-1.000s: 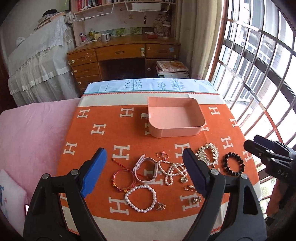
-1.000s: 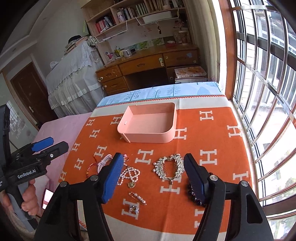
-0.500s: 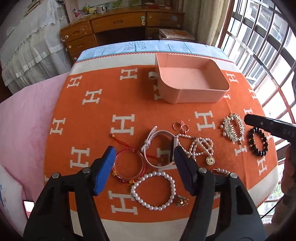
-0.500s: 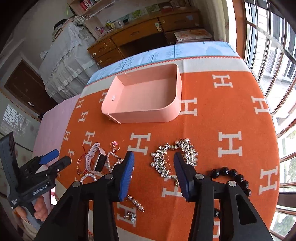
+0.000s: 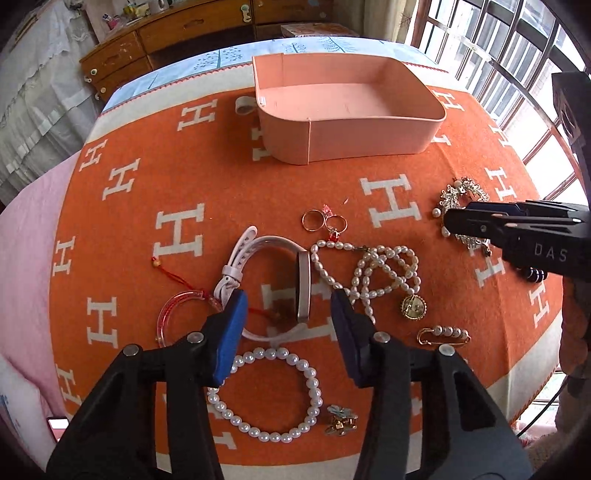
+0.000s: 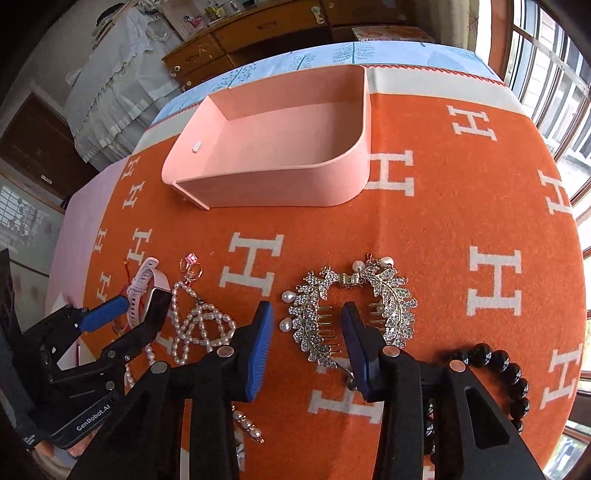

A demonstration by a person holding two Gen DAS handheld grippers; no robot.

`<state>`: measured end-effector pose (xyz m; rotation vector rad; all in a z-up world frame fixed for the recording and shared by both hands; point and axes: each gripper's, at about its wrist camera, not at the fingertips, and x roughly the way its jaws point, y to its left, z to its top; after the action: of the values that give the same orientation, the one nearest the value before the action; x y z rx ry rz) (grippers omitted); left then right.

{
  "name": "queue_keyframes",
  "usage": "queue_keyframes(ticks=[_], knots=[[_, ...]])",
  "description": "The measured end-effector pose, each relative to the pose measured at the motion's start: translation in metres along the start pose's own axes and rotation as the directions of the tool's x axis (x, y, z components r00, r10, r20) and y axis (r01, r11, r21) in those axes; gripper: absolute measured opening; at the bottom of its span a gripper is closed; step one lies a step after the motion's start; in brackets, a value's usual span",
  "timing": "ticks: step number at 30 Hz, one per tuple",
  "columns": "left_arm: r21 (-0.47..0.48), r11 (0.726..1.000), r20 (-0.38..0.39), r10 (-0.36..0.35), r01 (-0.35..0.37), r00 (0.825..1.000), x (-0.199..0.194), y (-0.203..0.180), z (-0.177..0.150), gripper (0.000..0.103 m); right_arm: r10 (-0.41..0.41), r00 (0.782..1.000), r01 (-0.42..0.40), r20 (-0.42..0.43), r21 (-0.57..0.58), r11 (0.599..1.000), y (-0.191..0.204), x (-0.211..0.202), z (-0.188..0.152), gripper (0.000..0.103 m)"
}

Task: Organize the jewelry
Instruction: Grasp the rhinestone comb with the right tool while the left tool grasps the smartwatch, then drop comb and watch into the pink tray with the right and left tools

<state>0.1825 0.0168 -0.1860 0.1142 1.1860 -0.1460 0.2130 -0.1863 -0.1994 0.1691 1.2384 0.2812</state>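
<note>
Jewelry lies on an orange cloth near an empty pink tray (image 5: 369, 140). My left gripper (image 5: 288, 306) is open, its fingers astride a pink smartwatch (image 5: 273, 258); it also shows in the right wrist view (image 6: 136, 314). A pearl bracelet (image 5: 269, 395), pearl necklace (image 5: 380, 273), two rings (image 5: 325, 221) and a red bangle (image 5: 173, 310) lie around it. My right gripper (image 6: 306, 321) is open, its fingers astride the left half of a rhinestone hair comb (image 6: 351, 306). A black bead bracelet (image 6: 502, 373) lies at its right.
A pearl safety pin (image 5: 443, 334) and a small brooch (image 5: 341, 424) lie near the front edge. A tape ring (image 5: 243, 105) sits left of the tray. Window bars are on the right, a wooden desk (image 5: 192, 26) behind, pink bedding at the left.
Both grippers have come down and forward toward the cloth. The left now straddles the smartwatch, the right straddles the hair comb. Both jaws stand narrower than a second ago.
</note>
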Motion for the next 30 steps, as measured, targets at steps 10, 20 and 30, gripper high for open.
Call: queue_keyframes(ticks=[10,20,30], knots=[[-0.015,1.000,-0.041,-0.021,0.021,0.999,0.019,0.001,0.007,0.021,-0.043,0.999,0.045,0.016,-0.110,0.993,0.019,0.014,-0.006,0.015],[-0.058,0.998,-0.001,-0.036,0.036,0.999,0.009,0.010,0.008,0.007,0.014,0.999,-0.009,0.047,-0.093,0.996,0.020,-0.010,-0.012,0.011],[-0.015,1.000,0.167,-0.024,0.027,0.986,-0.068,0.014,0.044,0.007,0.099,0.981,-0.085,0.168,-0.089,0.992,0.023,-0.084,0.016,0.011]])
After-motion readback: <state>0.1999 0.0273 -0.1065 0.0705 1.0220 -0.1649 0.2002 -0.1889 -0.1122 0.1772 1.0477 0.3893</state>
